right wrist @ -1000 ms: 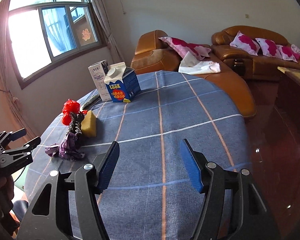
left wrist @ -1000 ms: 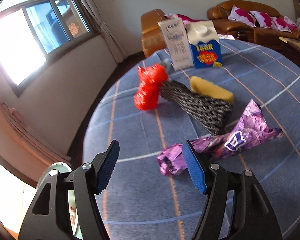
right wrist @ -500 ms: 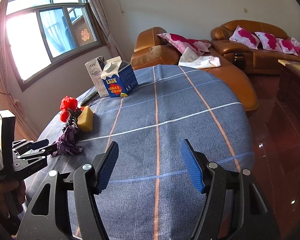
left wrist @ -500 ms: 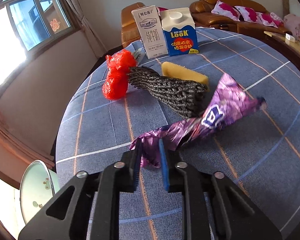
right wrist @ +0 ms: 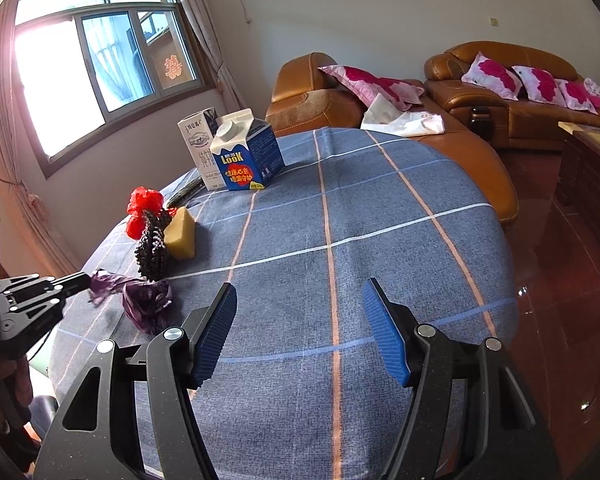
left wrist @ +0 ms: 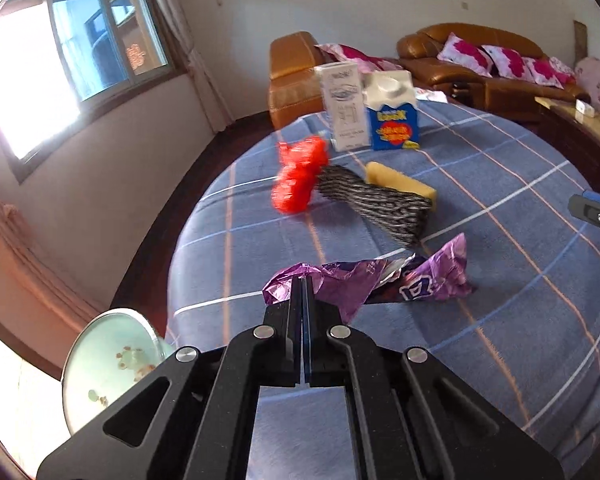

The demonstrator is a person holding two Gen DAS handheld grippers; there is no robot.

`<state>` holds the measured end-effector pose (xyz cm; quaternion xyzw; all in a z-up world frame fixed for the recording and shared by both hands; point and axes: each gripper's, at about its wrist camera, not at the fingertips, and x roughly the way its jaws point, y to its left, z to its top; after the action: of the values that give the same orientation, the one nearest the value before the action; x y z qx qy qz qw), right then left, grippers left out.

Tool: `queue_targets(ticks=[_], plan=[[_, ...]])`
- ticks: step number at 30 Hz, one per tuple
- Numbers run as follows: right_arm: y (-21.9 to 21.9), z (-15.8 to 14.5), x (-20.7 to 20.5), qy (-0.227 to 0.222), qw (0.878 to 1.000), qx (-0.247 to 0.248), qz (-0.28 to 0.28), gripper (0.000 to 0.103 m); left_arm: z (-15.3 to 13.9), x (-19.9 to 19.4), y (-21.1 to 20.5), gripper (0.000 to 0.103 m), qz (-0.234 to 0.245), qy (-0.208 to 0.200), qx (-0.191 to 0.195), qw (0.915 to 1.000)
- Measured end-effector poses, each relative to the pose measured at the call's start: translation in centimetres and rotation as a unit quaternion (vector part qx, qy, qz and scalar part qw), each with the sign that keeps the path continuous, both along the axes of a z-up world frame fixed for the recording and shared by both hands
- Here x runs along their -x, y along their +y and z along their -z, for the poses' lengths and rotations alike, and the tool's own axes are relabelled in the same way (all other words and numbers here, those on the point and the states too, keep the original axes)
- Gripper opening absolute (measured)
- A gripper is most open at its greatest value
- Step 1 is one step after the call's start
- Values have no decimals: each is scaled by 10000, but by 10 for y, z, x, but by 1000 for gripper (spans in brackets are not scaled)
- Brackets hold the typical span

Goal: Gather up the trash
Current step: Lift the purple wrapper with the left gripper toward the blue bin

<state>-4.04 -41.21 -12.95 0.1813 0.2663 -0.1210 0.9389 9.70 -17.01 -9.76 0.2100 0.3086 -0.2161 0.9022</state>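
Note:
My left gripper (left wrist: pixel 303 282) is shut on the near end of a crumpled purple wrapper (left wrist: pixel 404 280), which trails to the right just above the blue checked tablecloth (left wrist: pixel 500 184). The right wrist view shows the same left gripper (right wrist: pixel 82 280) at the far left, pinching the purple wrapper (right wrist: pixel 144 300). Behind the wrapper lie a red plastic bag (left wrist: pixel 298 180), a black-and-white knitted piece (left wrist: pixel 380 204) and a yellow sponge (left wrist: pixel 400 182). My right gripper (right wrist: pixel 300 320) hovers open over bare cloth, holding nothing.
A white carton (left wrist: pixel 344 108) and a blue carton (left wrist: pixel 394 114) stand at the table's far side. A pale green bin (left wrist: pixel 108 364) sits on the floor below the table's near-left edge. Brown sofas (right wrist: pixel 500 96) with pink cushions stand behind. A window fills the left wall.
My left gripper moved onto the wrapper's end and shut on it, then drew back and up with it. The right gripper stayed open and almost still.

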Motion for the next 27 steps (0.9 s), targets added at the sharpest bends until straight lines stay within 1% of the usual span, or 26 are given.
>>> queue_targets(ticks=[5,12,16,20,25,27], plan=[[7,-6,-5,6,10000,25,-38,65,-11,-2,34,0,-364,-61,255,9990],[22,-13,-18,51,9998,99,-159,65,-26,-3,63,0,-777,-220,627,9948],[37,-22,-35,70,9994,164,-302,65,-30,-5,75,0,-876,-243,698,9934],[60,-31,-58,135,9980,300,-547,65,-11,-10,78,0,-817,44,608,9948],[79,-33,-70,132,9965,342,-752,64,23,-17,69,0,-597,573,721,9940],[80,-28,-66,182,9964,339,-757,64,29,-18,66,7,-646,609,779,9930]])
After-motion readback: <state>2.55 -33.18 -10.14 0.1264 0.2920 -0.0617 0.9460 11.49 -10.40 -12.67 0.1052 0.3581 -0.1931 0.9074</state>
